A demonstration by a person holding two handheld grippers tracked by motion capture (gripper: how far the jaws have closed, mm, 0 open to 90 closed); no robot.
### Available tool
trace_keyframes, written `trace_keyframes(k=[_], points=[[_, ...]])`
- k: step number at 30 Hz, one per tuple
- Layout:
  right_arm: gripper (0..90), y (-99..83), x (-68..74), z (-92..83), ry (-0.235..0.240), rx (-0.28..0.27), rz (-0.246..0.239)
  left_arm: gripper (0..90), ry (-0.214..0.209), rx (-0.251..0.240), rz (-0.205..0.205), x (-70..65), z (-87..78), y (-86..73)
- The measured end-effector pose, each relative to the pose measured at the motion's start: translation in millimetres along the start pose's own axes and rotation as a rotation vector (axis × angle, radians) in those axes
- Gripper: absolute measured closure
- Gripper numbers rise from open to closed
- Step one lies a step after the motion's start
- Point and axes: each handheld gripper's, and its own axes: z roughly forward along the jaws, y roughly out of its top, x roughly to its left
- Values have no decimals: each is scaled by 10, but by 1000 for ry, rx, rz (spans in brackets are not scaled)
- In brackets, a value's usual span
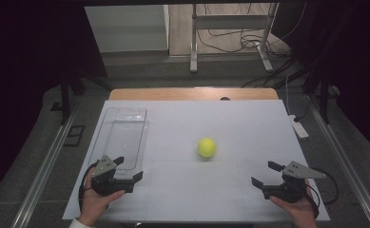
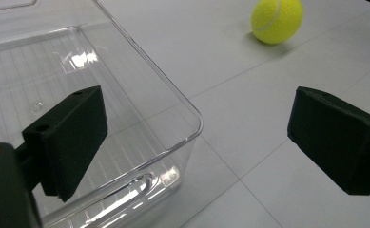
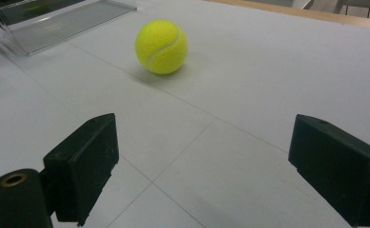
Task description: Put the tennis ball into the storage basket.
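left gripper point(image 1: 127, 170) jaws apart, empty, at the near corner of the clear tray point(image 1: 125, 118); right gripper point(image 1: 265, 175) jaws apart, empty. tennis ball point(image 1: 206, 147) lies mid-table between them, apart from the tray. risk: ball rolls off if nudged off-centre; left jaw may knock the tray wall. count: one ball, one tray, two grippers.

White worktop point(image 1: 230, 190) with wooden far edge; beyond it grey floor point(image 1: 140, 71), metal stand legs point(image 1: 193, 42), tangled cables point(image 1: 235, 40), white power strip point(image 1: 299, 127).
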Motion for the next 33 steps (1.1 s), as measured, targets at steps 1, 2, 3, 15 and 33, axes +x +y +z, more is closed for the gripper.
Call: trace_keyframes(k=[1,2,3,15,33], points=[[100,-3,-3,1,-1,1,1,73,1,1,0,0,0,-1],[100,-6,-4,3,-2,4,0,72,3,1,1,0,-1,-2],[100,-6,-4,3,-2,4,0,72,3,1,1,0,-1,-2],[107,-22,-23,19,2,8,2,69,1,-5,6,-12,-3,15],[116,-56,-114,83,23,16,32,73,11,4,5,-47,7,55]])
